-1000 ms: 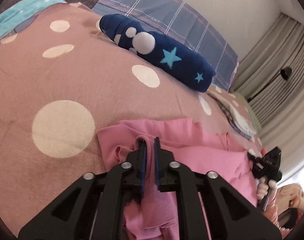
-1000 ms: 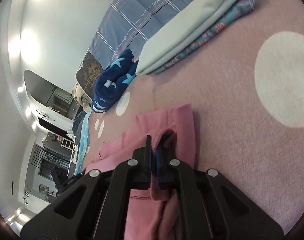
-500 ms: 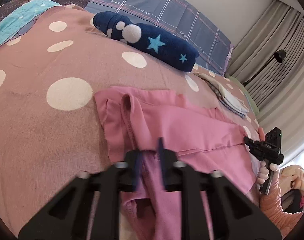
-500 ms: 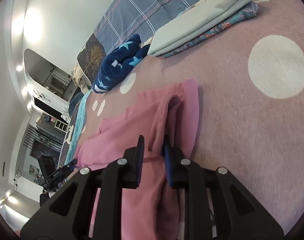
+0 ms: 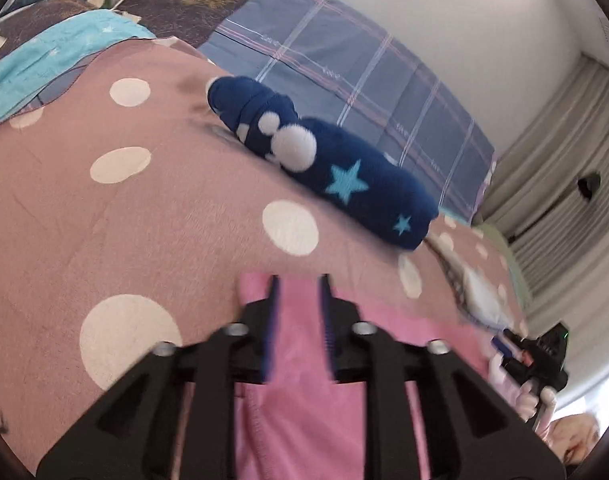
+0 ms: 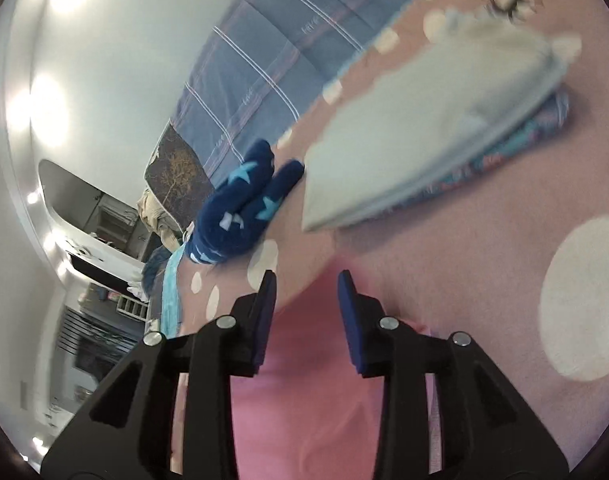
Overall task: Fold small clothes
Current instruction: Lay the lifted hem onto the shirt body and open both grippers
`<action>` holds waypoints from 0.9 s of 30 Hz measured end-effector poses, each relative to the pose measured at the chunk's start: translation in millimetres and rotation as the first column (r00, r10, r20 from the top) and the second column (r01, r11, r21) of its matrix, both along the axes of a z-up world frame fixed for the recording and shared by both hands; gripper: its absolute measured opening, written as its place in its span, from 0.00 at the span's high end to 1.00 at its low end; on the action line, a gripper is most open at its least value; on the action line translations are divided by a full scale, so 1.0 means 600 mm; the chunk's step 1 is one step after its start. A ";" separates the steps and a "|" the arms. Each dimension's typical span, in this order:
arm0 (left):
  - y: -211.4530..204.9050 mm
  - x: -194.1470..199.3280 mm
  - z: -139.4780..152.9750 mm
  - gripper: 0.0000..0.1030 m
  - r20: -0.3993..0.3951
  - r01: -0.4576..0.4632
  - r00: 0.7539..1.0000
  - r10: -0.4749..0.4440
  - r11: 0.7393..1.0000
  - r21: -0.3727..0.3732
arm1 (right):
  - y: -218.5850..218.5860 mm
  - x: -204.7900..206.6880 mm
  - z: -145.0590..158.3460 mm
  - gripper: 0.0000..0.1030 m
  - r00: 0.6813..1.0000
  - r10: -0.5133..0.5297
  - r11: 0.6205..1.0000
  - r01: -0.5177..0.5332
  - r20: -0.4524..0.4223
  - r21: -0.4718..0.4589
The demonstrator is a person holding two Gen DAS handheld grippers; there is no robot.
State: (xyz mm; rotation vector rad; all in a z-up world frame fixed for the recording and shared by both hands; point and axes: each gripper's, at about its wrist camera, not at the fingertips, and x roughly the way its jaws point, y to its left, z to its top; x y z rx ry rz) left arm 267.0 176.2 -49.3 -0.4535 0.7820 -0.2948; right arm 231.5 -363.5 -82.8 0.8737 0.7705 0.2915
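Observation:
A pink garment (image 5: 300, 400) lies flat on the pink polka-dot bedspread (image 5: 104, 240). My left gripper (image 5: 298, 288) is open just above the garment's far left edge, with pink cloth showing between the jaws but not pinched. My right gripper (image 6: 306, 284) is open wide above the garment's far right edge (image 6: 304, 400). The right gripper with the hand that holds it shows at the right of the left wrist view (image 5: 540, 356).
A rolled navy star-pattern garment (image 5: 324, 168) lies beyond the pink one; it also shows in the right wrist view (image 6: 244, 212). A stack of folded clothes (image 6: 424, 148) sits far right. A blue plaid pillow (image 5: 344, 68) lines the headboard. Curtains (image 5: 564, 200) hang at right.
Both grippers opened and let go of the pink garment, which now lies flat. Both then moved forward over its far edge.

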 end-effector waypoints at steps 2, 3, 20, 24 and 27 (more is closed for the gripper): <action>-0.002 -0.003 -0.009 0.58 0.000 0.013 1.000 -0.013 0.999 0.051 | 0.002 -0.010 -0.004 0.65 1.000 0.010 0.997 -0.009 0.005 -0.073; -0.003 -0.001 -0.019 0.58 -0.020 0.029 0.999 -0.028 0.998 0.061 | 0.001 -0.011 -0.008 0.63 1.000 0.014 0.994 -0.015 -0.002 -0.108; -0.023 -0.001 -0.020 0.91 -0.009 0.038 0.999 -0.037 0.964 0.263 | 0.005 0.025 -0.001 0.91 0.999 0.024 0.964 -0.018 0.020 -0.265; 0.004 -0.050 -0.002 0.78 0.007 0.023 1.000 -0.025 0.977 0.210 | -0.007 -0.021 -0.016 0.88 1.000 0.000 0.972 -0.004 -0.018 -0.235; 0.008 -0.127 0.015 0.77 0.026 0.068 0.997 -0.074 0.980 0.185 | -0.014 -0.093 -0.003 0.79 1.000 0.015 0.960 -0.011 0.013 -0.280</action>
